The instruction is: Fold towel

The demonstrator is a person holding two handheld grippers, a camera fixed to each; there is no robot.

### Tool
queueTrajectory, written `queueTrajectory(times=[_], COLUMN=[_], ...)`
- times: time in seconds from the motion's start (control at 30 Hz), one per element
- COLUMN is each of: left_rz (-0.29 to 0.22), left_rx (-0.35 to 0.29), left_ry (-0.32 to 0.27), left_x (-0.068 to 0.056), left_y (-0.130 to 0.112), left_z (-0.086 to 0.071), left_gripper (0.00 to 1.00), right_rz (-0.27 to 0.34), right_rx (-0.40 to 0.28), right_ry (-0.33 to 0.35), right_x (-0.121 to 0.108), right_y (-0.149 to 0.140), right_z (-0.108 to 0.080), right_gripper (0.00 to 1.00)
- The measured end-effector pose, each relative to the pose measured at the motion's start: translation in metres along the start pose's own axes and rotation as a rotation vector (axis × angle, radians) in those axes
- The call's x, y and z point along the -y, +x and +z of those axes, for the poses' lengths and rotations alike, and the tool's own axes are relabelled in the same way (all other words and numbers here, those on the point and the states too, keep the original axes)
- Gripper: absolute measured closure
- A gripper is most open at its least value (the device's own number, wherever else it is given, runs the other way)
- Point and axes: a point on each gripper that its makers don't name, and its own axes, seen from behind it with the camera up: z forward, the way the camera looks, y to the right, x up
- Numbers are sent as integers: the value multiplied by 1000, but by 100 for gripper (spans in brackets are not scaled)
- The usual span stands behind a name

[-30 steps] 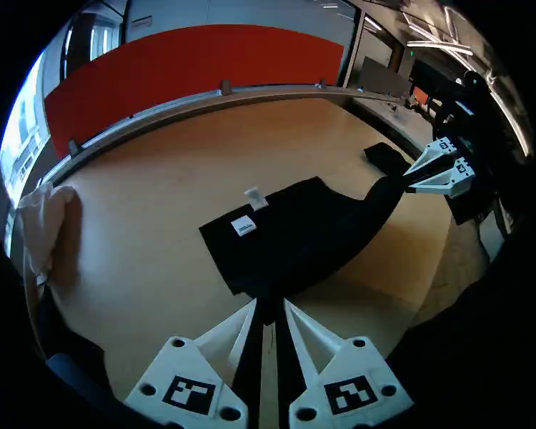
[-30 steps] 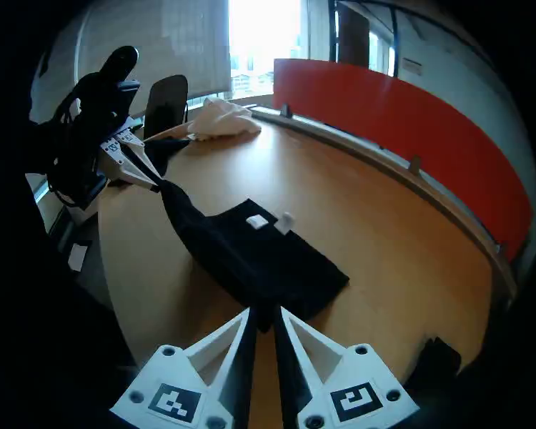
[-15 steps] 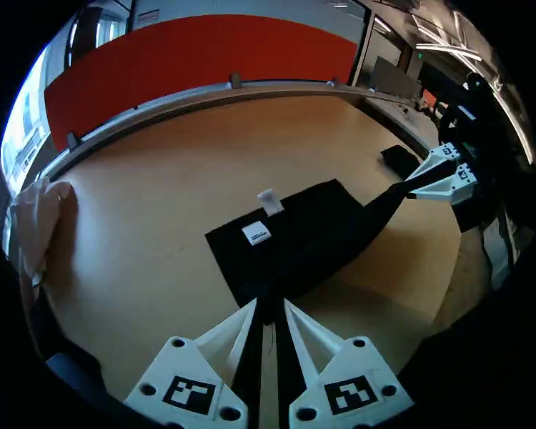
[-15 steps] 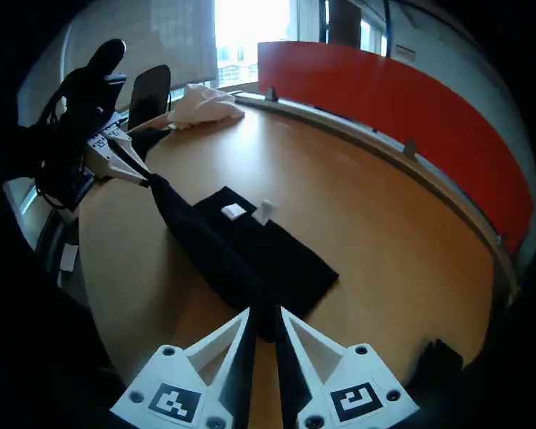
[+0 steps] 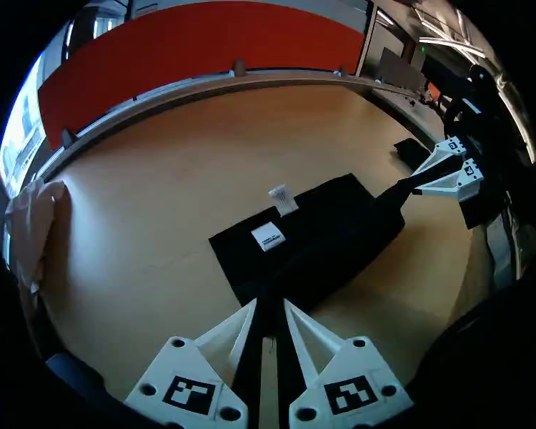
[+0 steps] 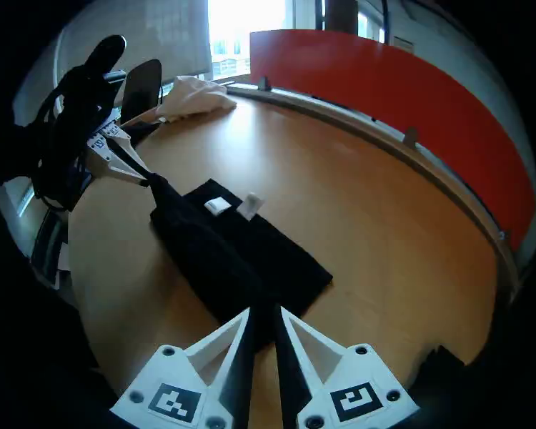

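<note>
A black towel with two white labels lies on the wooden table. Its near edge is lifted and stretched between both grippers. My left gripper is shut on one corner of that edge. In the left gripper view, the right gripper pinches the other corner at the right. In the right gripper view, the towel runs from my right gripper, shut on its corner, up to the left gripper at the left. A person's dark sleeve is behind that gripper.
A beige cloth lies at the table's end near a dark chair. A red partition lines the far edge. A small dark object sits on the table beyond the right gripper.
Both grippers have carried the towel's lifted edge forward over the part that lies flat. The hanging fold has come lower and closer to the table, and the towel looks more compact.
</note>
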Motion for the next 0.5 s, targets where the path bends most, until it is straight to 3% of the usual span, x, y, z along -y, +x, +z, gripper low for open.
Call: queueTrajectory(times=[0.5], left_rz=[-26], left_rx=[10], left_ry=[22], left_x=[16], left_y=[-2], left_z=[34], left_gripper=[89], right_rz=[63], right_rx=[32], right_ry=[0], right_x=[-13], right_y=[-11], right_z=[32], right_gripper=[84])
